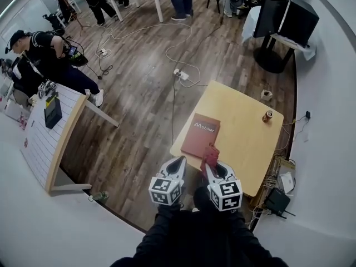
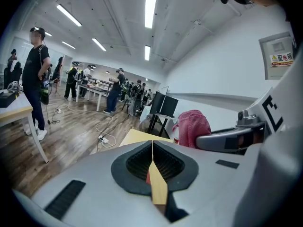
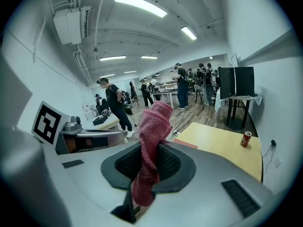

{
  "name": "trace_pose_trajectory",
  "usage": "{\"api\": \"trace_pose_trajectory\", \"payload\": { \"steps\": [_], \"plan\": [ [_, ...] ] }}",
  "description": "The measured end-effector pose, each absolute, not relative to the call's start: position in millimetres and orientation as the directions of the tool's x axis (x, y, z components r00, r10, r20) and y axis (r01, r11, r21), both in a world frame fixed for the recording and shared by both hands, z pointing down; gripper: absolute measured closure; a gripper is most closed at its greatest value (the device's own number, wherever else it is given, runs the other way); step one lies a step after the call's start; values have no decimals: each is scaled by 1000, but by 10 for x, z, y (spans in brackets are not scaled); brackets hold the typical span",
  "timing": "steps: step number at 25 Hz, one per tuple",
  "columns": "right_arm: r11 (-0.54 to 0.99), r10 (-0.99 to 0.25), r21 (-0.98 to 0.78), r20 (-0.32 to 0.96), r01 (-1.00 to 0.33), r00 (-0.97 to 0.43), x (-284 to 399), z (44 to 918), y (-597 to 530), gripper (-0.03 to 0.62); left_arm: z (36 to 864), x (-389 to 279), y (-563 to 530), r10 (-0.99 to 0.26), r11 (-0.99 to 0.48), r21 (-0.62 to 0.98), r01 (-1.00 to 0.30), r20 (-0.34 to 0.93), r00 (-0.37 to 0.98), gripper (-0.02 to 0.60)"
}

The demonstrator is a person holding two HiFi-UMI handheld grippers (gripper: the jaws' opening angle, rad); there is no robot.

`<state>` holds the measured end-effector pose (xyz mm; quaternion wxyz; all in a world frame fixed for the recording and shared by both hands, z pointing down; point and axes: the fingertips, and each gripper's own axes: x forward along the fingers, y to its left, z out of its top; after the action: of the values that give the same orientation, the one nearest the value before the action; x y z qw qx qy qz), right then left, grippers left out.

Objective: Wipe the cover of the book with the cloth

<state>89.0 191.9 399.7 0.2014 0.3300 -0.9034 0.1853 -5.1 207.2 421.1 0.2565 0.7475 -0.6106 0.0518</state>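
A red book (image 1: 200,135) lies flat near the front-left edge of a light wooden table (image 1: 245,143). My right gripper (image 1: 212,166) hovers over the table's near edge, just short of the book, shut on a pink knitted cloth (image 1: 211,155). In the right gripper view the cloth (image 3: 152,141) stands up between the jaws of the right gripper (image 3: 147,163), with a corner of the book (image 3: 187,144) past it. My left gripper (image 1: 178,161) hangs beside it, left of the table edge, over the floor. In the left gripper view the left gripper (image 2: 152,149) is shut on nothing.
A red can (image 1: 267,116) stands near the table's far right edge, and a small white object (image 1: 267,94) lies on the floor beyond. Cables (image 1: 178,74) trail over the wood floor. A white slatted table (image 1: 47,135) stands left, monitors (image 1: 286,15) far right. Several people stand around.
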Motion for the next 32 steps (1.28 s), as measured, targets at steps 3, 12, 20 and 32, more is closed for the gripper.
{"api": "trace_pose_trajectory", "payload": {
  "steps": [3,12,20,32],
  "plan": [
    [707,-511,-219,497,-672,-701,939,4085,1632,520,4375,-29,1801,-869,-116,316,-942,427,250,546],
    [677,-479,-266,549,-686,-685,1064,4447,944,520,4787,-45,1217,-820,-92,312,-946,515,249,546],
    [671,-426,-299,593,-678,-683,981,4706,640,519,5114,-139,899,-774,-73,298,-952,585,243,546],
    [639,-357,-318,684,-700,-636,551,5305,191,519,6083,-495,483,-636,-90,299,-950,717,286,545]
  ]
}}
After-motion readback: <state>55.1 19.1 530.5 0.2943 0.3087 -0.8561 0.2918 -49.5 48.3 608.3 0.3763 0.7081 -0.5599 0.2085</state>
